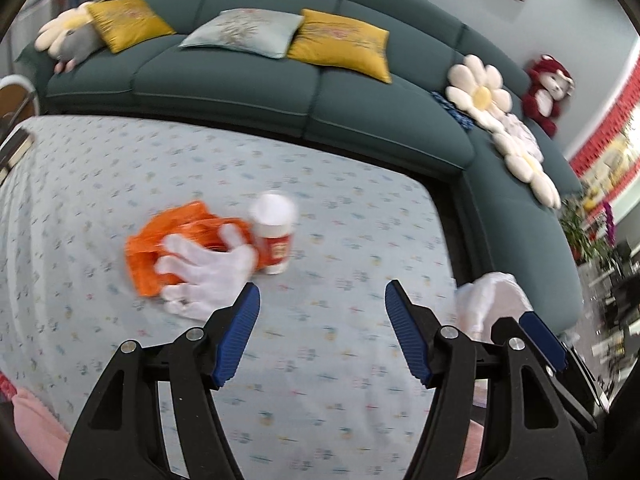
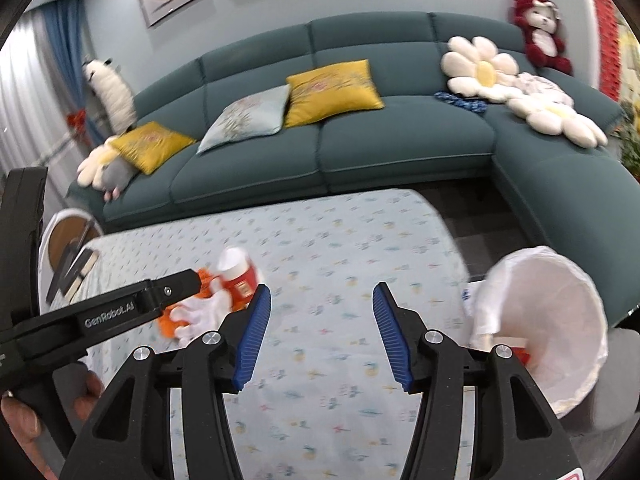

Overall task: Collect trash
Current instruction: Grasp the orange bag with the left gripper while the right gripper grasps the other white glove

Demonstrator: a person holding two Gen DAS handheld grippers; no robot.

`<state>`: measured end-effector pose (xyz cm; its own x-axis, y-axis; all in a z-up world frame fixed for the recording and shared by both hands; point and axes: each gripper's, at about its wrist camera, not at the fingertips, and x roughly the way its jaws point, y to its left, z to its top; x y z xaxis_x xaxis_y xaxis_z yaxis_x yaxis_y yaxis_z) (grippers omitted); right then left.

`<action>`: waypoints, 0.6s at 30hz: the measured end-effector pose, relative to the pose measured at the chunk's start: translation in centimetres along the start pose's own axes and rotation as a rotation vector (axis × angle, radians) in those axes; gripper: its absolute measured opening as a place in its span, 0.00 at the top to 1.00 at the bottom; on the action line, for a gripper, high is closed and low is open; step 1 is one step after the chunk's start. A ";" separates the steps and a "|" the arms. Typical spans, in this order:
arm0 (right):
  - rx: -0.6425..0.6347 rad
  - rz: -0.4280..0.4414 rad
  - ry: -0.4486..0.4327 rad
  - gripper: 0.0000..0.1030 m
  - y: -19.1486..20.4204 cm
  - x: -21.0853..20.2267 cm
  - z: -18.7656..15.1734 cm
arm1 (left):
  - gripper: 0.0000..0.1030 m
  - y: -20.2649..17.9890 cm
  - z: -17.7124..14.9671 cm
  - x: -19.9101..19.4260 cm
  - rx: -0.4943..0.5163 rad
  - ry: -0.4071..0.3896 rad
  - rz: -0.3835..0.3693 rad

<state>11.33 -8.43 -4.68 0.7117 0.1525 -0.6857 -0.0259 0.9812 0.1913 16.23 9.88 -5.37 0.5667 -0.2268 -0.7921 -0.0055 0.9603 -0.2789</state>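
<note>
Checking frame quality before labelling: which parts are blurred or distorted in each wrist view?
Left wrist view: table trash smeared by motion, the cup, orange bag and plastic glove; left gripper fingers sharp; sofa bowed by fisheye. Right wrist view: the same cup blurred, right gripper crisp, white-lined bin fairly clear, dark corners.

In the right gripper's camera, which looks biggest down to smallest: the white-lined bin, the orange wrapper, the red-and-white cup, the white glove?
As it appears in that view:
1. White-lined bin, by far, though it sits nearest the camera.
2. White glove.
3. Red-and-white cup, close to the glove.
Orange wrapper: mostly hidden, so unranked.
</note>
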 end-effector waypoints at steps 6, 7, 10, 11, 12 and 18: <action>-0.052 0.038 0.072 0.50 4.6 3.3 -1.1 | 0.36 6.5 0.2 0.6 -0.079 0.011 0.068; -0.060 0.043 0.083 0.50 5.3 3.9 -1.3 | 0.36 7.5 0.2 0.7 -0.093 0.015 0.076; -0.080 0.057 0.119 0.50 7.3 5.9 -1.8 | 0.36 10.7 0.5 1.5 -0.136 0.033 0.105; -0.086 0.062 0.132 0.50 8.0 6.7 -2.0 | 0.36 11.8 0.6 1.9 -0.150 0.039 0.115; -0.090 0.066 0.145 0.50 8.6 7.5 -2.2 | 0.35 12.9 0.7 2.2 -0.161 0.044 0.124; -0.117 0.076 0.212 0.50 11.7 12.0 -2.6 | 0.35 17.6 1.6 4.8 -0.218 0.086 0.154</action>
<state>17.80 5.20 -12.50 0.5420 0.2358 -0.8066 -0.1636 0.9711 0.1740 20.20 26.00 -13.22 0.4738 -0.1026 -0.8746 -0.2681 0.9292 -0.2543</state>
